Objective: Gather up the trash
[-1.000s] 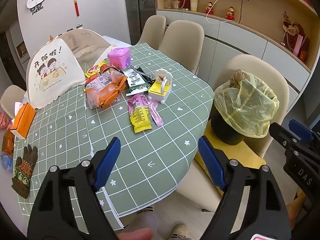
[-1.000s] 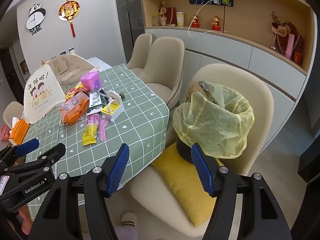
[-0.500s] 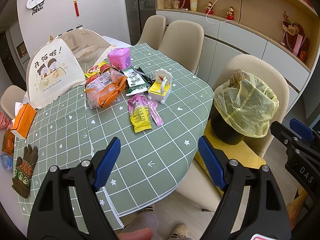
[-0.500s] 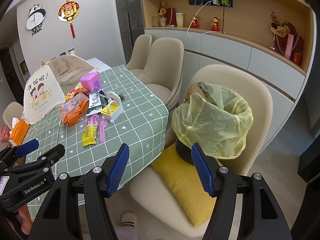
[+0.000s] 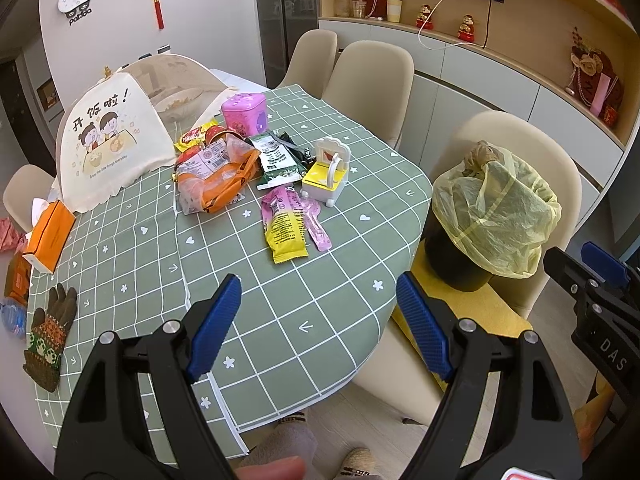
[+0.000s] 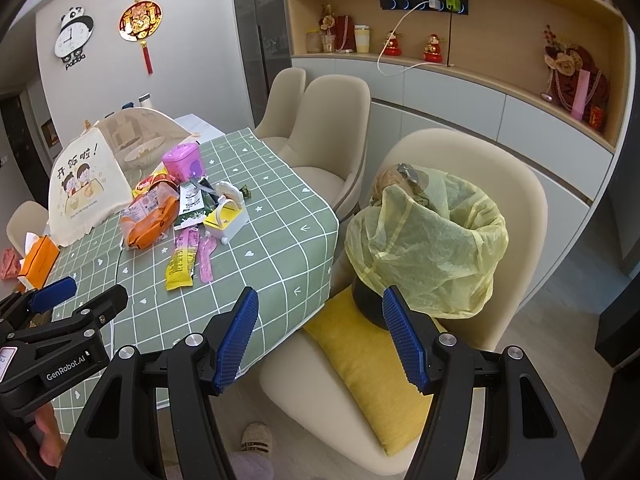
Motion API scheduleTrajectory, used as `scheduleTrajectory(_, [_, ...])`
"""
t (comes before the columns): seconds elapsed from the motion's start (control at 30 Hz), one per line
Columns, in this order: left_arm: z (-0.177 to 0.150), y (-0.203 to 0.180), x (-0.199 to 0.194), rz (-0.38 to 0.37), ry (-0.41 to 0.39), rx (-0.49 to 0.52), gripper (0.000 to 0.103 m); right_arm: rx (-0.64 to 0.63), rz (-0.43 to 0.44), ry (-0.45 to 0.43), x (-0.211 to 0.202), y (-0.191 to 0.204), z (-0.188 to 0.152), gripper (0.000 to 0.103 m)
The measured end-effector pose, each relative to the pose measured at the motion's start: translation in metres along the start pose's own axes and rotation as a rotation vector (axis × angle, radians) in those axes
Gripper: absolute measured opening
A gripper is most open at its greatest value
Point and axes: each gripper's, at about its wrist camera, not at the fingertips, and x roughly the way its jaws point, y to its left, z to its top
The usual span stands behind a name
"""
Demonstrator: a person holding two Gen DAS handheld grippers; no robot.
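Note:
Wrappers lie in a heap mid-table: an orange bag (image 5: 218, 178) (image 6: 150, 220), a green-white packet (image 5: 276, 156), a yellow-pink packet (image 5: 284, 228) (image 6: 182, 260) and a pink wrapper (image 5: 316, 224). A black bin with a yellow liner (image 5: 496, 216) (image 6: 428, 248) stands on a chair's yellow cushion (image 6: 360, 344). My left gripper (image 5: 318, 328) is open and empty above the table's near edge. My right gripper (image 6: 320, 332) is open and empty, in front of the bin.
The green checked tablecloth (image 5: 280, 312) also bears a mesh food cover (image 5: 104, 144), a pink tin (image 5: 244, 114), a small white-yellow toy chair (image 5: 328, 172), an orange tissue box (image 5: 50, 236) and a knit glove (image 5: 48, 336). Beige chairs (image 5: 368, 76) line the far side.
Both views have shifted only slightly; the grippers stay open and empty and nothing on the table has moved.

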Motion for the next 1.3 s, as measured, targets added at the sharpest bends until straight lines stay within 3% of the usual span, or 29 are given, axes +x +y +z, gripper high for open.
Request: scheduleTrajectory(1.3, [-0.0039, 0.0049, 0.0059, -0.003, 0.007, -0.011, 0.076, 0.001, -0.002, 0.000, 0.0031, -0.0004, -0.0003, 0.061])
